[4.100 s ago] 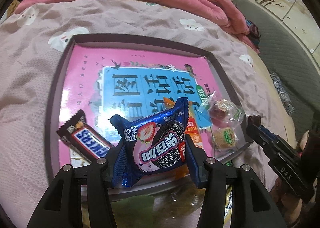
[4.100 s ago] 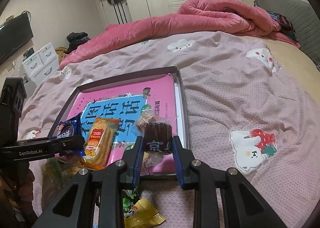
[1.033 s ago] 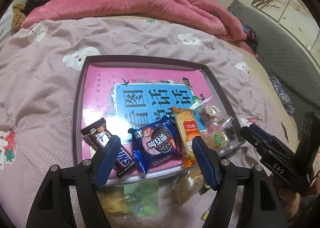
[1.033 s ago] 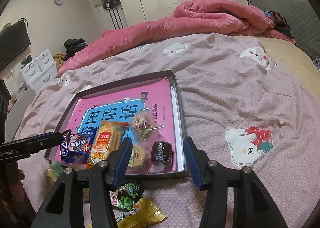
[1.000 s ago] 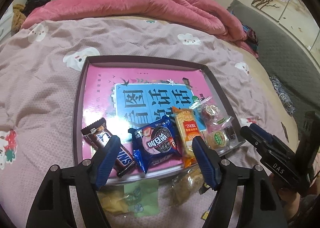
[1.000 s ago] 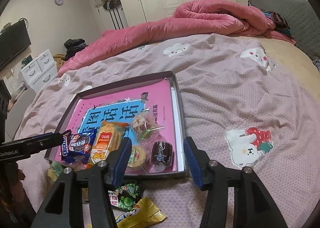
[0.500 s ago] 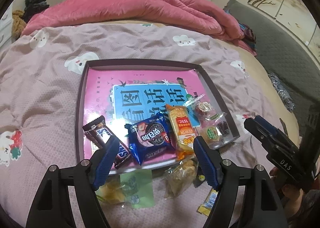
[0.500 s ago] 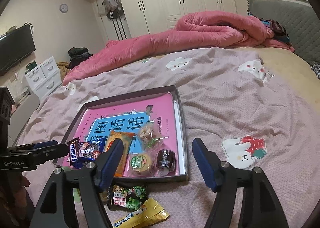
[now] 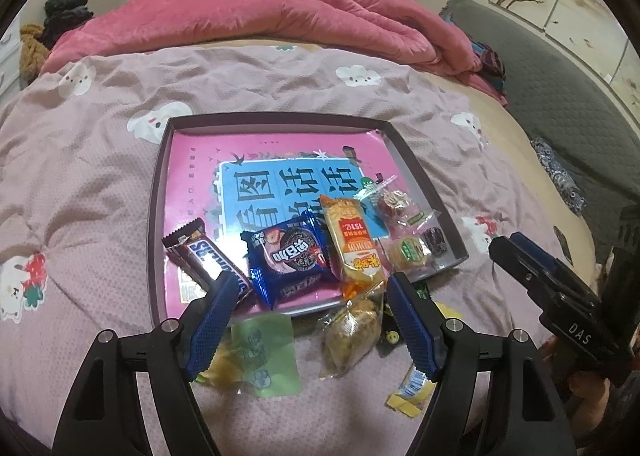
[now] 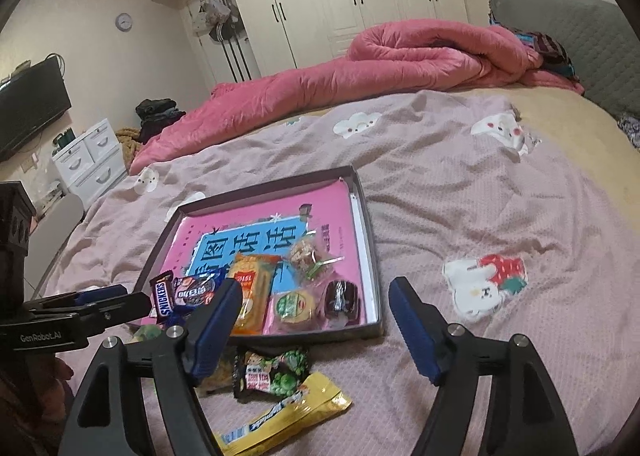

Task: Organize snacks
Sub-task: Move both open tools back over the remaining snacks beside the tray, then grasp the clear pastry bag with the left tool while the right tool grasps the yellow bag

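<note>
We count six snacks lined up along the near edge of the tray (image 9: 158, 192) on the bed (image 9: 80, 160): Snickers bar (image 9: 202, 258), blue cookie pack (image 9: 290, 254), orange pack (image 9: 354, 246) and three small sweets (image 10: 316, 296). Several loose packets (image 10: 272, 374) lie on the cover just before it. Our left tongs (image 9: 308, 322) hover wide and empty; the right tongs (image 10: 314, 330) are opening, nothing between them.

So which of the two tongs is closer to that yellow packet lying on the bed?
The right tongs. The yellow packet lies just below and between its open, still widening fingers. The left tongs hang open farther off, at the tray's other front corner.
</note>
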A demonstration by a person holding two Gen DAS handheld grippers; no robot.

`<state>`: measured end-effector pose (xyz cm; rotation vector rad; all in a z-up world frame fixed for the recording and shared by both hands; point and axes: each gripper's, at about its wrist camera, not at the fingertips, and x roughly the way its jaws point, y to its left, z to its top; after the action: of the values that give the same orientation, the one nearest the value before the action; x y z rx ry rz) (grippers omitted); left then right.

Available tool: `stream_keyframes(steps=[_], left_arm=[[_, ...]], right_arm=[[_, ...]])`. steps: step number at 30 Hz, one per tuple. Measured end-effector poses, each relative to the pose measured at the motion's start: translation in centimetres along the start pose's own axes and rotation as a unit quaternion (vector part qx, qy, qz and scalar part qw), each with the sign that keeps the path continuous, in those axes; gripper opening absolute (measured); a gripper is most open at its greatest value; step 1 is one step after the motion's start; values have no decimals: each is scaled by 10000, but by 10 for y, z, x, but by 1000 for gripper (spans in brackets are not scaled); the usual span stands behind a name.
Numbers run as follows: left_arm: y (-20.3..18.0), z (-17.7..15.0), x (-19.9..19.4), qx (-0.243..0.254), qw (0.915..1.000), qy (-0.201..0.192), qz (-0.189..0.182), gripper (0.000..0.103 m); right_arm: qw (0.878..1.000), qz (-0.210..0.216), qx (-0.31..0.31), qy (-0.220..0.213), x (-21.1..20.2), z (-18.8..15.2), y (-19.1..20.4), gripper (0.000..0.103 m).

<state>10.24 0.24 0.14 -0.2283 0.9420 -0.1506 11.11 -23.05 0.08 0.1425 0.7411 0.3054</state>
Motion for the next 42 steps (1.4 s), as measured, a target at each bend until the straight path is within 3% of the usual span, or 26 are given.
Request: stream_keyframes(steps=[18,34,42], left_arm=[[-9,-17,-1,178,9996,211,-4,78],[-12,-33,12,197,9984,522,-44,78],[-9,-39,22,158,9981,594,-55,78]], right_arm=[[9984,-120,145,526,-4,-24,11,75],[9878,-246,343,1502,10,-56,14,75],[9800,-65,524,1919,30,-69,14,75]])
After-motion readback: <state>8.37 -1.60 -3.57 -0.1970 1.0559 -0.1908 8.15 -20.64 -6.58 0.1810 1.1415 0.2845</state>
